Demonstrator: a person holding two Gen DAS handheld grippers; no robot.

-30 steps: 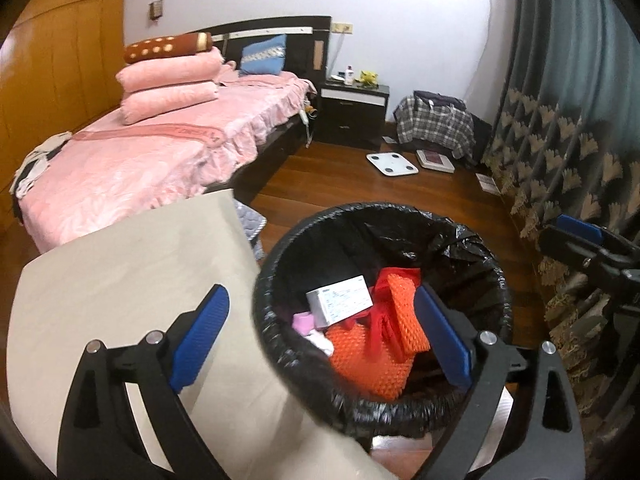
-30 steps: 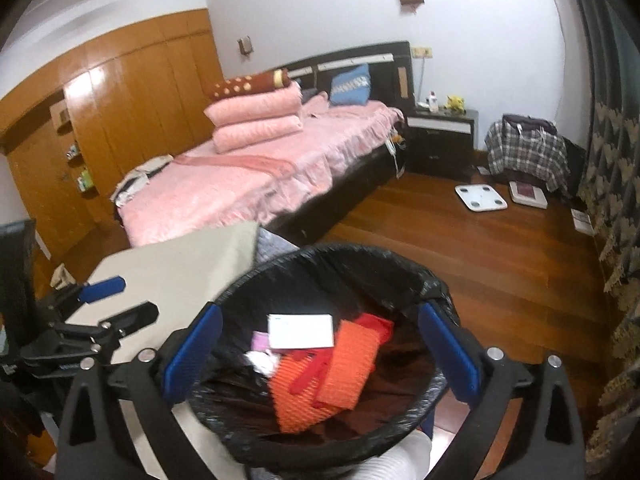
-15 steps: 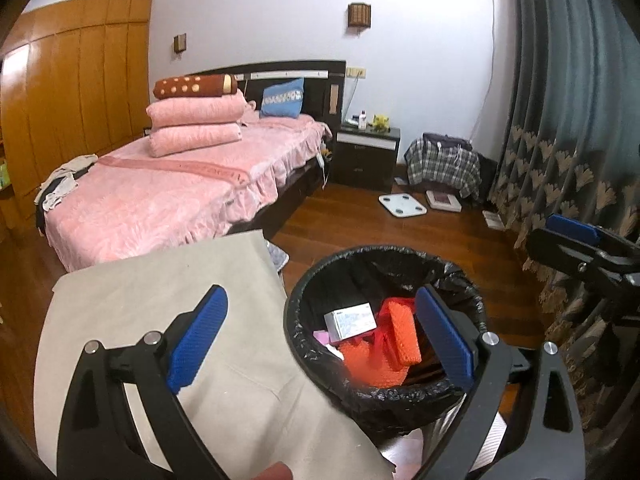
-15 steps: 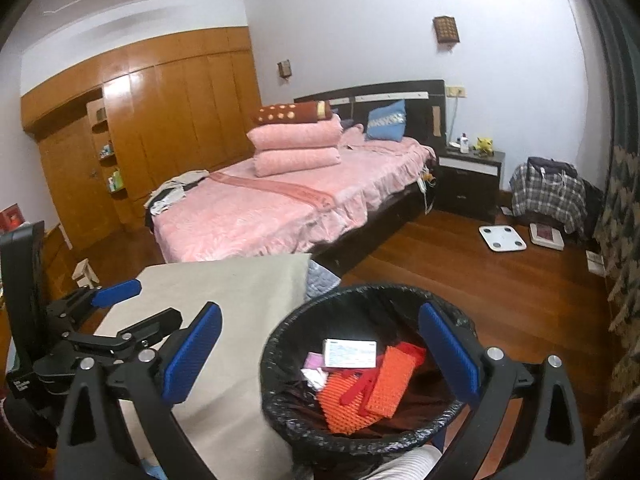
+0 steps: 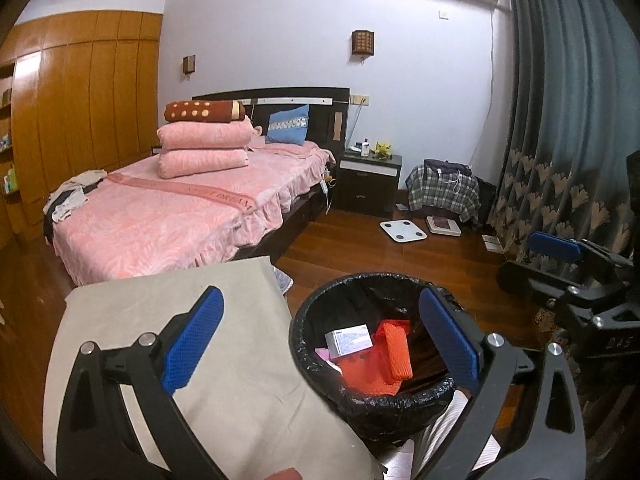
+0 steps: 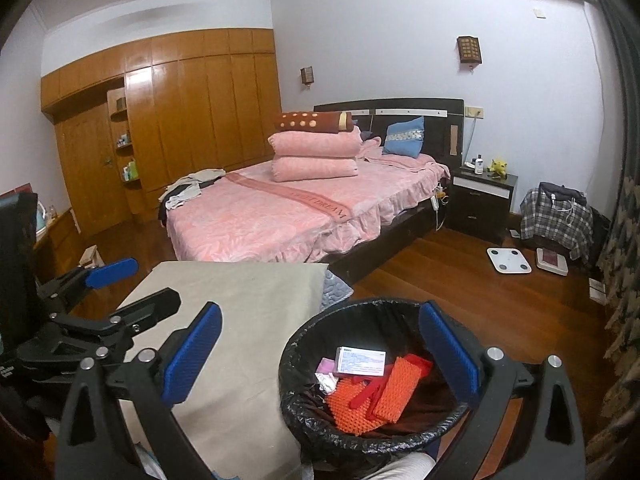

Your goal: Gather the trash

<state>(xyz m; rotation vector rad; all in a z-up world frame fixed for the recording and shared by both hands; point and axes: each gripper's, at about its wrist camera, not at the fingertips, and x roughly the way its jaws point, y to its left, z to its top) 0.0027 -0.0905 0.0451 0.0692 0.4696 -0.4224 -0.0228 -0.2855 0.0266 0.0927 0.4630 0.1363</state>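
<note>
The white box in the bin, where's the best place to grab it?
Probably from straight above, pinching its two long sides. The white box lies flat on top of the orange mesh in the trash bin, so only its top is exposed. Both grippers, left and right, have jaws wide open.

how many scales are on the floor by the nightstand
2: a white scale on the wooden floor right of the nightstand, and a second scale with a dark centre just right of it, below the plaid cloth.
</note>
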